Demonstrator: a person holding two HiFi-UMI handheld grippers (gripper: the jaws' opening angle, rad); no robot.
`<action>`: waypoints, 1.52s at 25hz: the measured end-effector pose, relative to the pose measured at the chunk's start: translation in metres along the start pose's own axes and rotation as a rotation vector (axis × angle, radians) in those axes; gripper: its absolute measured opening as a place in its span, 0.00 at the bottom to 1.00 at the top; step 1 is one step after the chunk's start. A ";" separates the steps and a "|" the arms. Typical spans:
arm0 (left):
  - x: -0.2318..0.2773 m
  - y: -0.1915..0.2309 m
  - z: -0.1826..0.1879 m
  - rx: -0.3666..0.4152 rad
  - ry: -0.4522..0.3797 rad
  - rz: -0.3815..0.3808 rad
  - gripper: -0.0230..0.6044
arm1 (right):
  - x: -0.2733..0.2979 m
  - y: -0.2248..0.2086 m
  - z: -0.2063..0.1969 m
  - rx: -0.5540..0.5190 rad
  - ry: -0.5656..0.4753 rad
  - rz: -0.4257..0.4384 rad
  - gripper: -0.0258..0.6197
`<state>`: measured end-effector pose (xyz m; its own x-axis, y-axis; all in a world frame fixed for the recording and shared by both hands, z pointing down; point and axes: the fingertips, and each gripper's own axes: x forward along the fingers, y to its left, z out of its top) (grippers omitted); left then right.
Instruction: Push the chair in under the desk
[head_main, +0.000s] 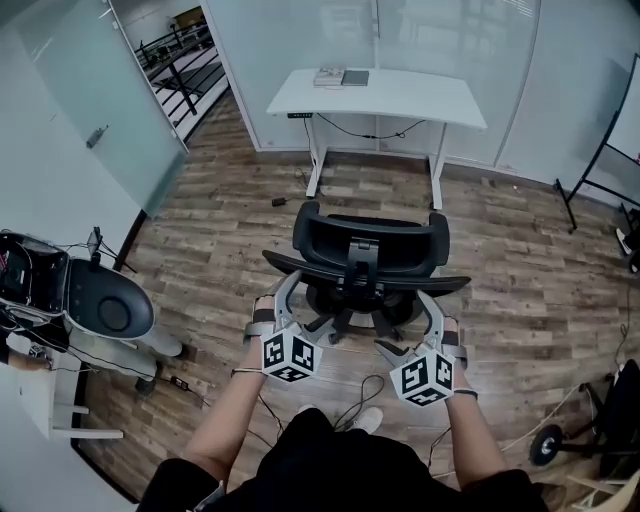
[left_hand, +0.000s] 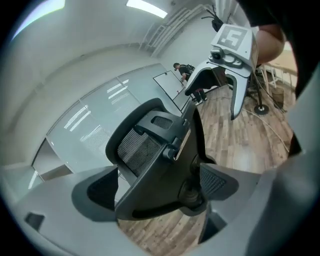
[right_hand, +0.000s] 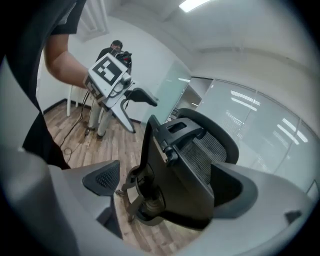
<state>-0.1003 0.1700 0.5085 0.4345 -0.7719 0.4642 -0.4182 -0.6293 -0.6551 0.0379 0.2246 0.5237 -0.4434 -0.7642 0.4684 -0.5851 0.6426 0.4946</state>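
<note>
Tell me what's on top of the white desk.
A pale stack and a dark flat item together near the far left corner of the desk. Nothing covers them; too small to identify.

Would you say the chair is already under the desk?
No, the chair stands on open floor, well short of the desk.

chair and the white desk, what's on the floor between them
Head view: bare wood floor between chair and desk; a small dark item lies off to the left.
</note>
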 end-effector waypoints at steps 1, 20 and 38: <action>0.002 0.000 -0.001 0.034 0.013 0.008 0.84 | 0.003 0.001 -0.005 -0.058 0.022 0.000 0.89; 0.055 -0.009 -0.014 0.427 0.133 0.000 0.84 | 0.062 -0.021 -0.033 -0.458 0.250 -0.060 0.89; 0.108 -0.012 -0.018 0.493 0.141 -0.090 0.84 | 0.103 -0.020 -0.052 -0.549 0.376 0.052 0.79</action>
<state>-0.0627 0.0925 0.5773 0.3252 -0.7430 0.5850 0.0563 -0.6023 -0.7963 0.0392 0.1354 0.6001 -0.1368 -0.7243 0.6757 -0.0945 0.6886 0.7190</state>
